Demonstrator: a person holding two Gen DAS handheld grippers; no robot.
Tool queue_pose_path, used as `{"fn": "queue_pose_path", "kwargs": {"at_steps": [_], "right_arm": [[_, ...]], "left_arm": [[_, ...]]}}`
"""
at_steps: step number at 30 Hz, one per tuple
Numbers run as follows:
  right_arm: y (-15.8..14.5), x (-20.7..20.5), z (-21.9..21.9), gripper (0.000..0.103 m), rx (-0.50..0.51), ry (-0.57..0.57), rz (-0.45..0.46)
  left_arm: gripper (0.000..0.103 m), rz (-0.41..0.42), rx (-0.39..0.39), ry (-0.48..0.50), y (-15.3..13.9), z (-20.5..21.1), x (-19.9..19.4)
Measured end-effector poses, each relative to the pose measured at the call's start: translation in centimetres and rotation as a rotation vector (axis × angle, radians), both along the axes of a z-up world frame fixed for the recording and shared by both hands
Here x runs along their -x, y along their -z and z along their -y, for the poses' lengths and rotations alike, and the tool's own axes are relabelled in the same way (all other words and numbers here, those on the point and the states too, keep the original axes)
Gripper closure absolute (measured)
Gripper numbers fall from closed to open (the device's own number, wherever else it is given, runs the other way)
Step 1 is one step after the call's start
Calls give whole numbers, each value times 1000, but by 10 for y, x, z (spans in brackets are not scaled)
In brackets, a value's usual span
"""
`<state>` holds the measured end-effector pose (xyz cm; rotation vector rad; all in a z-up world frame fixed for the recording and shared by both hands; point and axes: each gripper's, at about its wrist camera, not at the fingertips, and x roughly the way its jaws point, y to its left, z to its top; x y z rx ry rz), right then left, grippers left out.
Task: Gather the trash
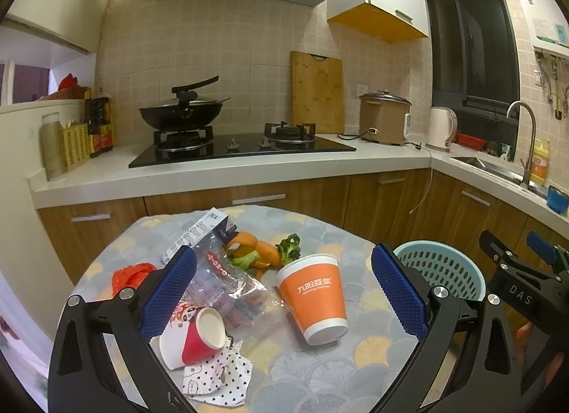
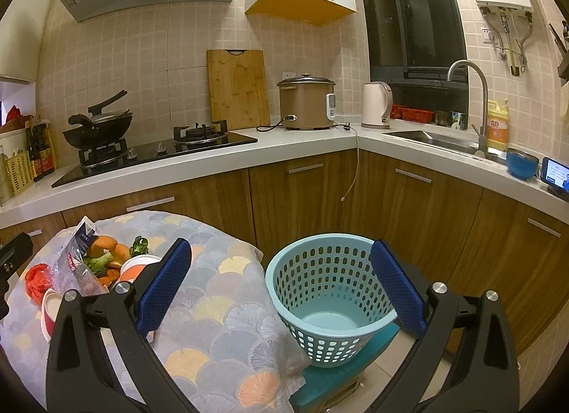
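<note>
Both my left gripper (image 1: 284, 292) and right gripper (image 2: 281, 288) were spread wide, holding nothing. I saw the blue basket (image 2: 330, 299) empty beside the table (image 2: 213, 324), where an orange cup (image 1: 313, 299), tipped red cup (image 1: 195, 338) and wrappers (image 1: 227, 285) lay scattered.

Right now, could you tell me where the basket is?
The basket stands off the table's right edge, empty, between the right gripper's fingers in the right wrist view.

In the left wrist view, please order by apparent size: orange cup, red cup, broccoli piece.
1. orange cup
2. red cup, though it lies nearer the camera, so its rank is unsure
3. broccoli piece
</note>
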<state>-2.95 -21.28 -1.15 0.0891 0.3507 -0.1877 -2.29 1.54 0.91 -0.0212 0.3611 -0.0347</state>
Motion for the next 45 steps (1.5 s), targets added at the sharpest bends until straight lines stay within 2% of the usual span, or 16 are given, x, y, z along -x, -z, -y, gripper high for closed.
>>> {"fn": "queue_pose_path", "kwargs": {"at_steps": [10,20,26,31,36,40,45], "right_arm": [[1,-4,-2,8,1,-14,-3],[7,-15,-21,8,10,-82,-24],[21,-27,-44,16,12,-167,-57],[44,-43,-70,37,10,-266,-120],[69,-58,-96,46,-4,-355,-201],[82,-62,-114,47,9,-405,-230],[83,-74,-125,46,4,-427,-265]], "left_arm": [[8,12,10,2,-1,-5,1],[9,3,23,-64,4,-30,-3],[9,-50,76,-130,27,-67,-8],[9,-116,110,-167,48,-98,-12],[9,-166,117,-236,66,-131,-13],[9,-229,150,-202,76,-149,-15],[9,-290,200,-102,87,-134,-27]]}}
